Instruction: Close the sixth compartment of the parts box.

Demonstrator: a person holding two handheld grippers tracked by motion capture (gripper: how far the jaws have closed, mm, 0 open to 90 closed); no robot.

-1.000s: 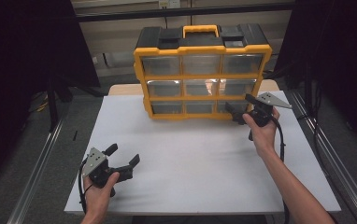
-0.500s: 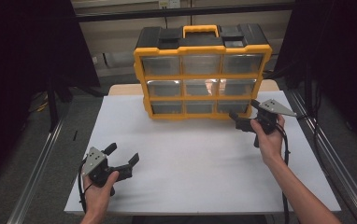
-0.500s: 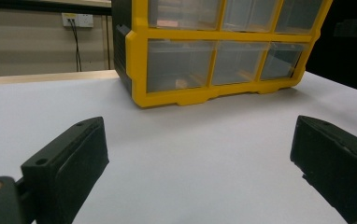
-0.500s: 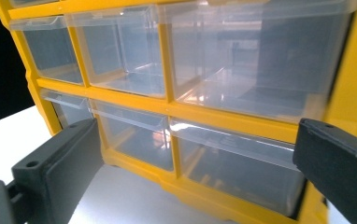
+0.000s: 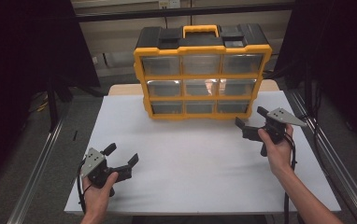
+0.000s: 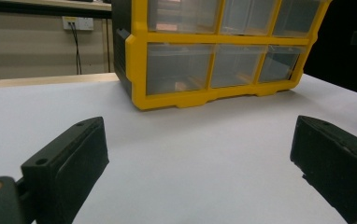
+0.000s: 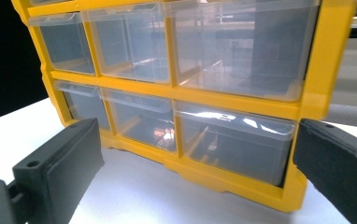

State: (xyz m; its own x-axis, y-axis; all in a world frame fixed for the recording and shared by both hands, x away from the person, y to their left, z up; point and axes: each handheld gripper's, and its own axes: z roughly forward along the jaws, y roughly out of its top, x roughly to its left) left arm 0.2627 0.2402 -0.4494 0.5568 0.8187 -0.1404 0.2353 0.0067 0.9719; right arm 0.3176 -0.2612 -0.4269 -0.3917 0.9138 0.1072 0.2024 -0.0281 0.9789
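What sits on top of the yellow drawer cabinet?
On top of the drawer cabinet are a yellow carry handle and a black lid with latches. Anything under the lid is hidden.

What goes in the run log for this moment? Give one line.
left gripper: open, low over table | right gripper: open, near bottom-right drawer | drawer organizer: upright, drawers shut

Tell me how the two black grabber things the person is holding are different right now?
The left gripper sits near the table's front edge, far from the drawer box; the right gripper is close to the box's bottom right corner. The left gripper's camera sees the box far off, the right gripper's sees its clear drawers up close. Both are black, open and holding nothing.
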